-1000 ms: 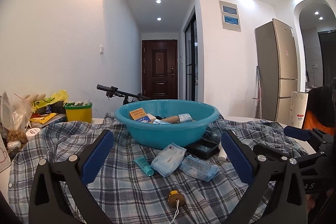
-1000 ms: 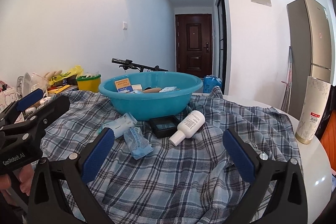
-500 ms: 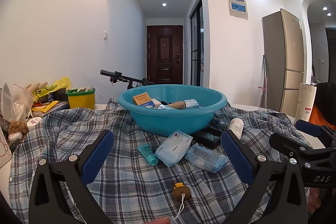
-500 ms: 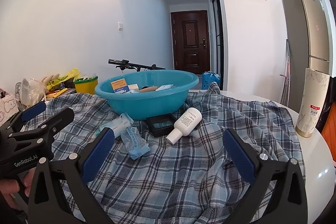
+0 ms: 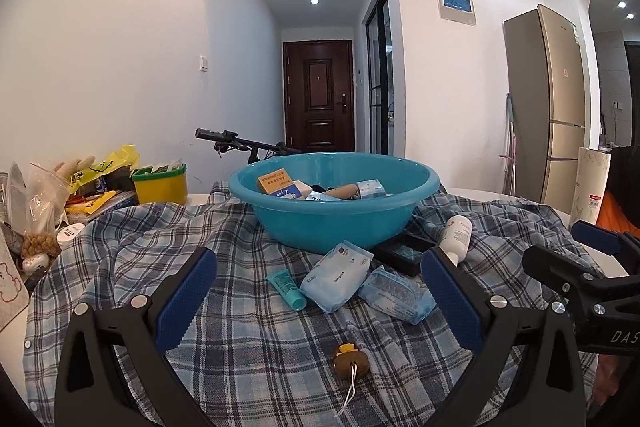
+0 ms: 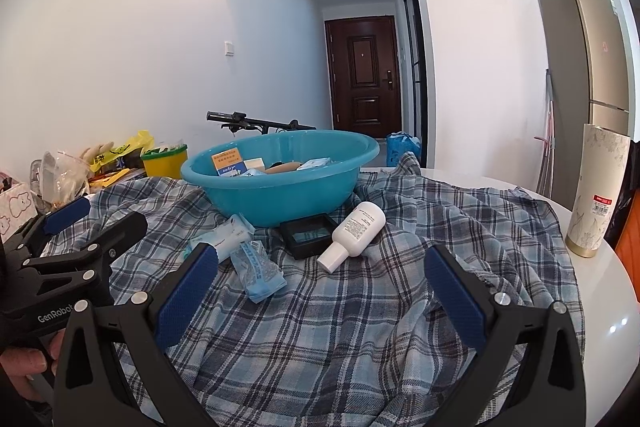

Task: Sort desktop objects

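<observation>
Lying loose: two tissue packs (image 5: 338,275), one bottle (image 6: 356,230), perhaps one tube (image 5: 286,283)

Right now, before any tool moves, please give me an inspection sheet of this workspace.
Surface: white table under a rumpled plaid cloth.
Job's things: teal basin holding boxes; on the cloth lie a white bottle, black tray, two blue packets, small teal tube, brown keychain.
Clutter: yellow tub, bags far left, tall cup.
Tools: left tool open, empty; right tool open, empty.
Cables: nothing seen.
Surroundings: hallway door, fridge, bicycle handlebar.
</observation>
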`<move>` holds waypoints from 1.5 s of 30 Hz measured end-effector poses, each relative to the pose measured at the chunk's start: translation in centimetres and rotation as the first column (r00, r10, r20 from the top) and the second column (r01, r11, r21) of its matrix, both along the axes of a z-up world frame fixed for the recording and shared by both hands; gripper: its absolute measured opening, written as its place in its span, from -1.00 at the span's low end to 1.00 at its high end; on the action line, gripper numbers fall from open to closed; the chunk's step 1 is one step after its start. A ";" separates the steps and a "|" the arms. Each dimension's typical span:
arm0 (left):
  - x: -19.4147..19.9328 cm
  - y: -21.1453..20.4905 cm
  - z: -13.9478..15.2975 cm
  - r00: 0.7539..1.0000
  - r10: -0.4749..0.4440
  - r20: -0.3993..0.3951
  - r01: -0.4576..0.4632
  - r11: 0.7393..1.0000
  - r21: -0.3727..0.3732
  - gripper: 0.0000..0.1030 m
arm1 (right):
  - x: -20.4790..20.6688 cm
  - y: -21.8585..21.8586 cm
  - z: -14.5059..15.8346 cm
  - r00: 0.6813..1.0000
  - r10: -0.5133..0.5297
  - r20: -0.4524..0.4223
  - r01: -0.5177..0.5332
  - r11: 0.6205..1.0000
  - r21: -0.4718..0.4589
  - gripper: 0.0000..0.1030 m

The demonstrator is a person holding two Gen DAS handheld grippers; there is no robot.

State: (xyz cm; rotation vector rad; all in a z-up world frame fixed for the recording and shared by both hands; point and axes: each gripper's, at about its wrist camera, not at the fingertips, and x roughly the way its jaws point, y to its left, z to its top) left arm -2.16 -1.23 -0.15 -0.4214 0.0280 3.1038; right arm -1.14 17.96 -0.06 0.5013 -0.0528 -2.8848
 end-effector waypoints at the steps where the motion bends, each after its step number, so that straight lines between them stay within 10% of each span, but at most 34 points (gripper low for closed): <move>1: 0.0 0.0 0.0 1.000 0.001 -0.001 -0.001 1.000 0.001 1.00 | 0.0 0.0 0.0 1.000 -0.001 0.001 0.001 1.000 -0.002 0.99; 45: -0.2 0.3 -0.5 1.000 0.000 0.009 0.000 1.000 -0.006 1.00 | -0.3 0.2 -0.3 0.999 0.007 0.032 -0.006 0.999 -0.037 0.99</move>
